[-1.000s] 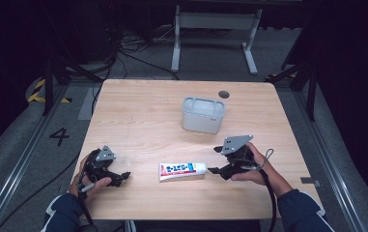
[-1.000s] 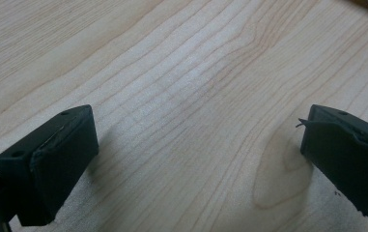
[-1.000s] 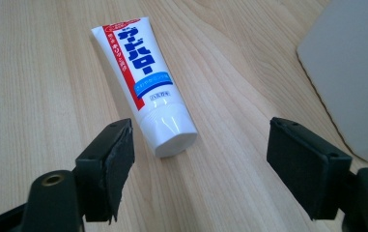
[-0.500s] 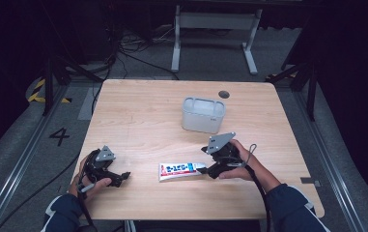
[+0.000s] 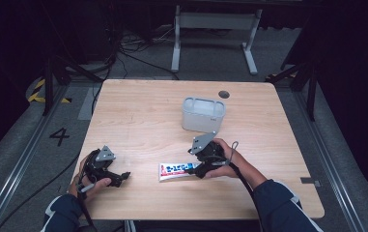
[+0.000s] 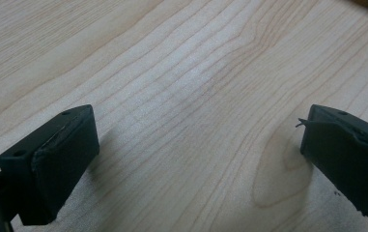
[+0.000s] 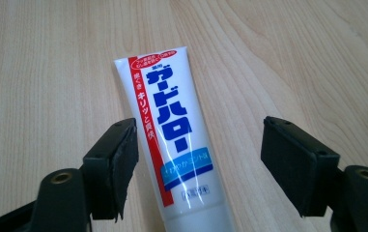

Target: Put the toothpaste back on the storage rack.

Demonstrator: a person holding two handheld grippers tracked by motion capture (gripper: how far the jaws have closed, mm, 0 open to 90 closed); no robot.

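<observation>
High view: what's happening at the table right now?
A person holds a gripper in each hand at a wooden table. The right gripper is open, its jaws on either side of a toothpaste tube lying flat, not yet closed on it. The left gripper is open over bare wood near the front left. A translucent plastic container stands behind the tube.

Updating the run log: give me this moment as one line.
right gripper: open, jaws astride tube | left gripper: open, over bare table | tube: flat on table | bin: behind tube
</observation>
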